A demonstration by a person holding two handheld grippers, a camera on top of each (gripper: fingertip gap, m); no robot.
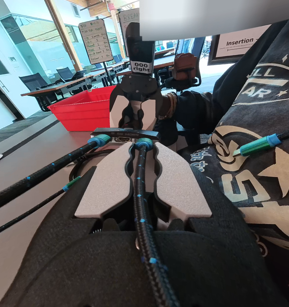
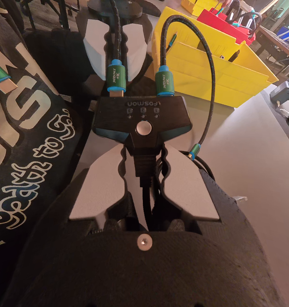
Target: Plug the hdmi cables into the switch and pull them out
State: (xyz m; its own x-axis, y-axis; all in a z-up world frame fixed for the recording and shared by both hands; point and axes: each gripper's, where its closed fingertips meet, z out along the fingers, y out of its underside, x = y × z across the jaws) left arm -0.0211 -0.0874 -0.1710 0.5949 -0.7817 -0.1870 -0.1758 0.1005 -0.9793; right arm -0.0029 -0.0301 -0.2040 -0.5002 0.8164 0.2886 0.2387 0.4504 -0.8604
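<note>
Flat black HDMI switch (image 2: 143, 116) sits at table (image 2: 240, 149) edge nearest person's dark printed sweatshirt (image 2: 32, 132). Right tongs (image 2: 143, 149) clamped on switch's rear neck. Left tongs (image 1: 143, 146) pinch green-blue plug on braided black cable (image 2: 116, 78), metal tip partly in outer port. Second green-blue plug (image 2: 164, 83) seated fully; middle port open. Third plug (image 1: 255, 147) hangs loose by sweatshirt. Yellow plastic bin (image 2: 215, 71) close behind switch, red bin (image 1: 84, 113) beyond; open table right. Office desks, whiteboard stand (image 1: 95, 41) behind.

Third plug (image 2: 1, 78) cut off left.
</note>
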